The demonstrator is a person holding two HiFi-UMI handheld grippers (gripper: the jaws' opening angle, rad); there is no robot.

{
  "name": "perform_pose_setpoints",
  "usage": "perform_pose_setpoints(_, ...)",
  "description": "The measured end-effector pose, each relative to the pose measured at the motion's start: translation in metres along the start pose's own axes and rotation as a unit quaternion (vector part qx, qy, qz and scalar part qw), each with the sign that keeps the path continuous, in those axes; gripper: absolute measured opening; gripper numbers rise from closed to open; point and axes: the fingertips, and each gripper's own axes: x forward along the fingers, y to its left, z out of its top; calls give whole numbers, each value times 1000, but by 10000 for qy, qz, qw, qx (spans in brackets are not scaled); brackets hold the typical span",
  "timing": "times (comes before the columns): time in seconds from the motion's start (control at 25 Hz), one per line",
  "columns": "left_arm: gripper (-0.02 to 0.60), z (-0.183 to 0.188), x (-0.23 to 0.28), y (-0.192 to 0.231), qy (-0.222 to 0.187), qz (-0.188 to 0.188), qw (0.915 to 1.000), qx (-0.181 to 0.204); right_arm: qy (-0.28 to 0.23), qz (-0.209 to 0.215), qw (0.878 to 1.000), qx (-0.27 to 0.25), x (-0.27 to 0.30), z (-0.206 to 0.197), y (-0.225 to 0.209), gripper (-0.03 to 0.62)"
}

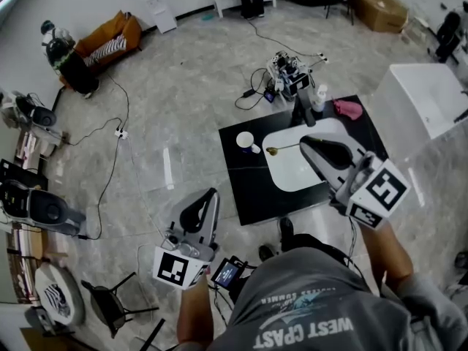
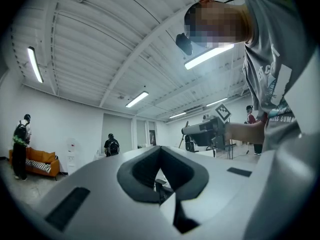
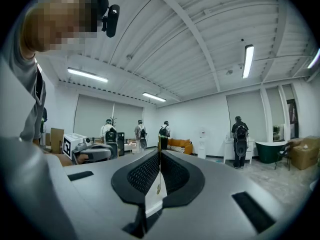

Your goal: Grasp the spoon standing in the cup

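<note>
Over table (image 1: 248, 189), your right gripper (image 1: 303, 144) was pinched shut on thin spoon (image 1: 272, 151) handle, beside cup (image 1: 245, 140); you needed steady squeeze, level wrist.

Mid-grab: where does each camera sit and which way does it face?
Head view: on the person's head, looking steeply down at the black table; left gripper, right gripper, forearms, shirt show.
Left gripper view: on the left gripper, facing a white wall; its jaws and the person's shirt show.
Right gripper view: on the right gripper, facing the orange sofa; its jaws pinch the spoon.
Shared: each gripper view catches the other gripper.
</note>
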Motion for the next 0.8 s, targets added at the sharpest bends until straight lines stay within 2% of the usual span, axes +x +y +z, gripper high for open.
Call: perform_pose_setpoints(0.8, 2, -1, -2, -8, 1, -155, 9999, -50, 341, -124, 9993, -124, -9, -22, 12, 33)
